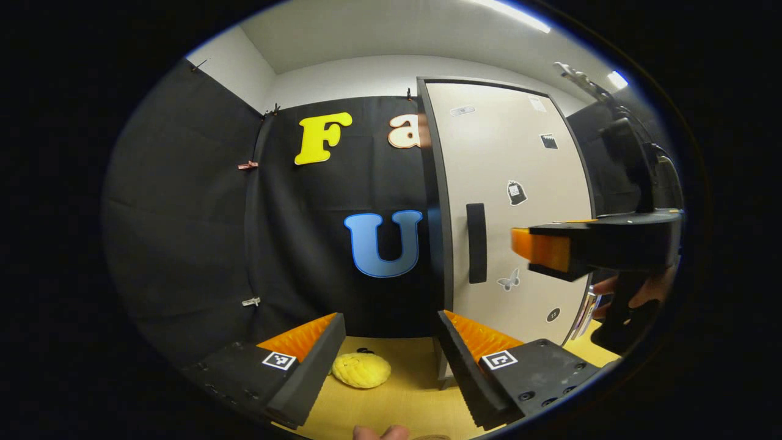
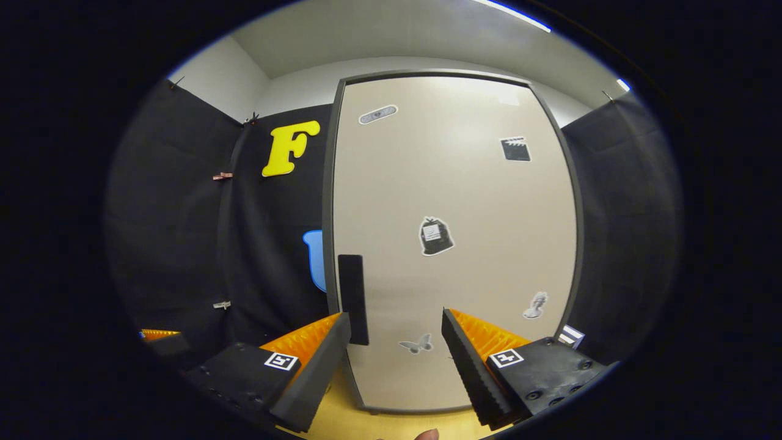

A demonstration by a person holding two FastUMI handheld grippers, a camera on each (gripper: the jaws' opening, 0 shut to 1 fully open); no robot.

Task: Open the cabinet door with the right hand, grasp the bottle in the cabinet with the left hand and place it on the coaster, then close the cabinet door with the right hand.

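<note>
1. The tall beige cabinet door (image 2: pixel 455 244) with stickers is flush in its dark frame, so opening it is, I judge, the step in hand.
2. The right claw (image 2: pixel 397 360) is spread wide and empty, just right of the black vertical bar handle (image 2: pixel 353 299).
3. It should shift left to straddle the handle, pinch it squarely, then pull along the hinge arc.
4. The left claw (image 1: pixel 391 360) waits open over the light wooden desk (image 1: pixel 403 391), near a yellow knitted coaster (image 1: pixel 361 370).
5. The bottle is hidden behind the door.
</note>
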